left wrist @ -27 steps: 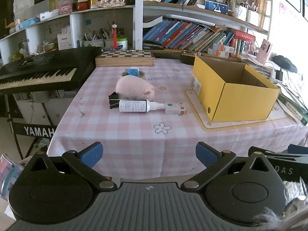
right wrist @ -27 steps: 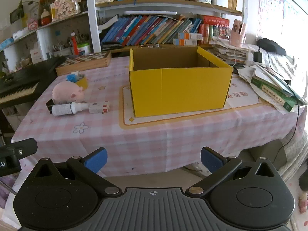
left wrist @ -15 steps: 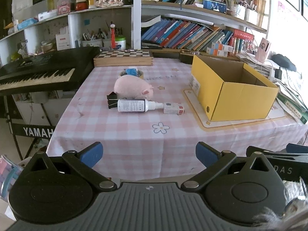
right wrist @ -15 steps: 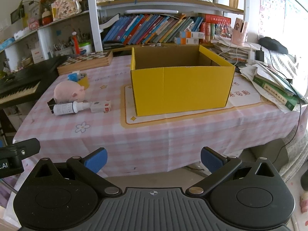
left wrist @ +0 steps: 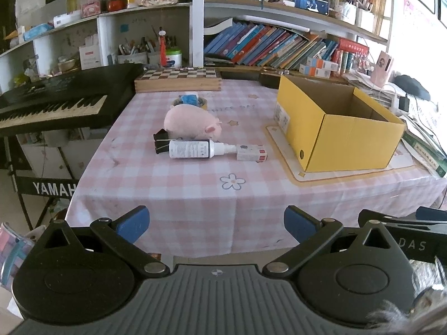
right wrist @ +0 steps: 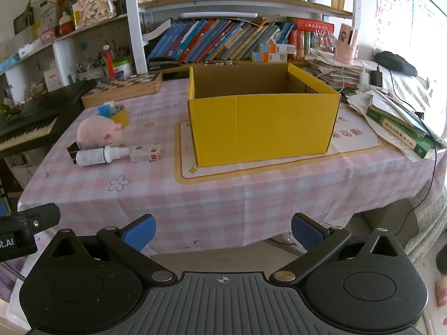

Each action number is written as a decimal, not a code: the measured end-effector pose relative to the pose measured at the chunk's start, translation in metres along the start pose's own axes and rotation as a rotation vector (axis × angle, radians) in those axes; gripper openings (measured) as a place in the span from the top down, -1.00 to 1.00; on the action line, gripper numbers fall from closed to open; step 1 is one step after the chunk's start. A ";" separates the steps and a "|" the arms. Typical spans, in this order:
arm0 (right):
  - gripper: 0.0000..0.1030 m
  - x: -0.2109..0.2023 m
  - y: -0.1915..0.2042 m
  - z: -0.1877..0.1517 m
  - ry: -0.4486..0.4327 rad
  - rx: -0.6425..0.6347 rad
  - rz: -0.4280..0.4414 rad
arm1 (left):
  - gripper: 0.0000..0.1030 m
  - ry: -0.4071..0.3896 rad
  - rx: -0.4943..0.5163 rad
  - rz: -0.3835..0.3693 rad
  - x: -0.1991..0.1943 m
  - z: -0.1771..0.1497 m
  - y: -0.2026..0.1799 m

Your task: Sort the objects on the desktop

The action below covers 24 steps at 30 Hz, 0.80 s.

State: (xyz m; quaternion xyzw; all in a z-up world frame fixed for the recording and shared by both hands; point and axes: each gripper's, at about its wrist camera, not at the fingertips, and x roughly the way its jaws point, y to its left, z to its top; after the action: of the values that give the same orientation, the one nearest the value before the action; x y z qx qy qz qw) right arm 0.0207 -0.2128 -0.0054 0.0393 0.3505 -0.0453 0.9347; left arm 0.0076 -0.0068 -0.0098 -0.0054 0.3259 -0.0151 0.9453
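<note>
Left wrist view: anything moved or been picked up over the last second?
Nothing taken or released. Both views shifted only slightly. The left gripper and right gripper keep their jaws wide open and empty, short of the table. Pink pig, white bottle and yellow box lie unmoved.

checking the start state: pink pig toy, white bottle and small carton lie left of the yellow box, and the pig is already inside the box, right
Not quite: the pink pig toy is not inside the yellow box. It lies on the tablecloth behind the white bottle and small carton, as the left wrist view shows.
</note>
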 end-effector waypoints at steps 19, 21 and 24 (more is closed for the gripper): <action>-1.00 -0.001 -0.002 0.001 0.003 -0.003 0.008 | -1.00 0.001 0.000 0.004 0.000 0.000 0.000; -1.00 -0.001 -0.002 0.000 0.004 -0.003 0.008 | -1.00 0.001 -0.001 0.005 0.000 0.000 0.001; -1.00 -0.001 -0.002 0.000 0.004 -0.004 0.009 | -1.00 0.003 -0.002 0.006 0.000 0.000 0.001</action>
State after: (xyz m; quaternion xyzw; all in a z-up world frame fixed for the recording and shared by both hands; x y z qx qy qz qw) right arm 0.0199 -0.2145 -0.0043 0.0391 0.3521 -0.0405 0.9343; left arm 0.0078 -0.0062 -0.0097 -0.0053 0.3272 -0.0119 0.9449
